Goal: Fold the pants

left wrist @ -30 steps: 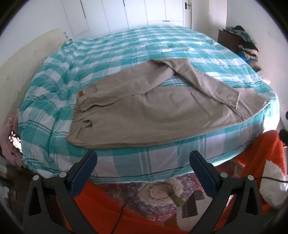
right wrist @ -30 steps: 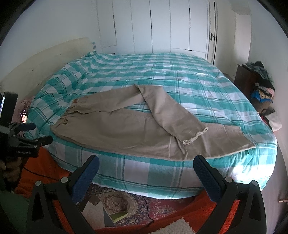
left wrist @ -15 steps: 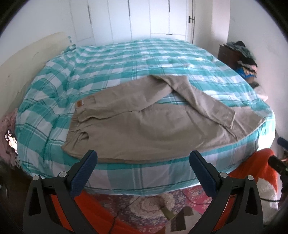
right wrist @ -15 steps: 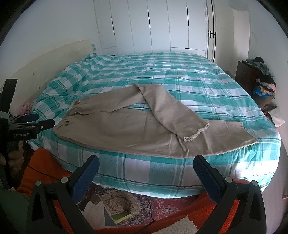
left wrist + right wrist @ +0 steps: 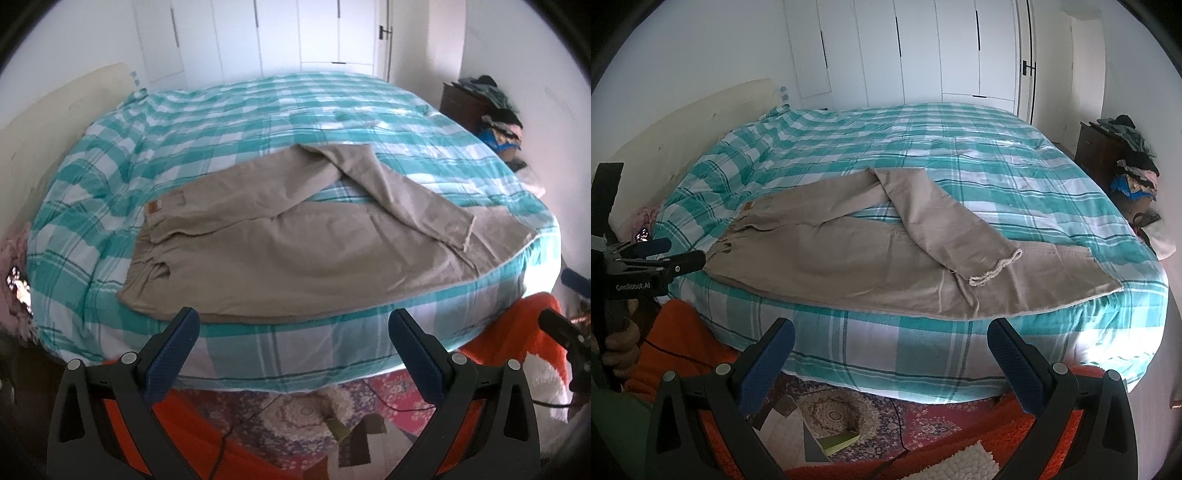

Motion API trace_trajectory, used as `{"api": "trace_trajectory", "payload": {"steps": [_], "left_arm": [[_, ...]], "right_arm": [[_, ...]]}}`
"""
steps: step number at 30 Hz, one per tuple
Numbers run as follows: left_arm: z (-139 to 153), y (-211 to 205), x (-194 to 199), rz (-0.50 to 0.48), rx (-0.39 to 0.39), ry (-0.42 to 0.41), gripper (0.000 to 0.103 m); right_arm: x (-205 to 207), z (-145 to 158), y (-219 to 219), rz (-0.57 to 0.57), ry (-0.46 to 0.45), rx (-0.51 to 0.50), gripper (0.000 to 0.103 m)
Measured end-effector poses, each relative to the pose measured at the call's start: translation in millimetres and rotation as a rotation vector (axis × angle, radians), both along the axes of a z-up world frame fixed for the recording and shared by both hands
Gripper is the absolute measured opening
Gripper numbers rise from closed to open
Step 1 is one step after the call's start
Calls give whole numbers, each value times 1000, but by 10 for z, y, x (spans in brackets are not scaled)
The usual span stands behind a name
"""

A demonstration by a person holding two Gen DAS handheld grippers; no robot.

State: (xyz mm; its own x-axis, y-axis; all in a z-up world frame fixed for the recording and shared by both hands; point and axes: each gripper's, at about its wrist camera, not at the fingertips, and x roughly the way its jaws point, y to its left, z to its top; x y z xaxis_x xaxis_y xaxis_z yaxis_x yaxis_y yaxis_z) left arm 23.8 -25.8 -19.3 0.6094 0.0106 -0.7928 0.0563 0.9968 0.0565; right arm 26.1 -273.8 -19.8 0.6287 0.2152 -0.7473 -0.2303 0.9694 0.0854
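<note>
Beige pants [image 5: 280,243] lie spread on the bed near its front edge, waistband to the left, legs to the right. The far leg is bent back and crosses over the near leg, its frayed hem [image 5: 995,267] on top. The pants also show in the right wrist view [image 5: 849,254]. My left gripper [image 5: 293,332] is open and empty, held in front of the bed's edge below the pants. My right gripper [image 5: 890,343] is open and empty, also short of the bed edge. The left gripper shows at the left of the right wrist view [image 5: 653,254].
The bed has a teal and white checked cover [image 5: 258,110]. White wardrobe doors [image 5: 923,51] stand behind it. A dark cabinet with piled clothes [image 5: 1126,155] is at the right wall. A patterned rug [image 5: 295,413] and orange cloth [image 5: 676,354] lie below the bed edge.
Both grippers have risen and tilted up, so the bed and pants sit lower and fuller in view. The pants have not moved. Both grippers stay open.
</note>
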Motion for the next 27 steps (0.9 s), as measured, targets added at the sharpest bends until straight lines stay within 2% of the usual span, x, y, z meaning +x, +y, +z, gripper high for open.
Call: {"api": "trace_trajectory", "payload": {"steps": [6,13,27], "left_arm": [[-34,-42,10,-24,2,35,102],[16,-69,-4,-29,5,7,102],[33,-67,-4,-21,7,7,102]], "right_arm": [[-2,-4,15,1,0,-6,103],[-10,-13,0,-2,3,-2,103],[-16,-22,-10,-3,0,-4,103]]}}
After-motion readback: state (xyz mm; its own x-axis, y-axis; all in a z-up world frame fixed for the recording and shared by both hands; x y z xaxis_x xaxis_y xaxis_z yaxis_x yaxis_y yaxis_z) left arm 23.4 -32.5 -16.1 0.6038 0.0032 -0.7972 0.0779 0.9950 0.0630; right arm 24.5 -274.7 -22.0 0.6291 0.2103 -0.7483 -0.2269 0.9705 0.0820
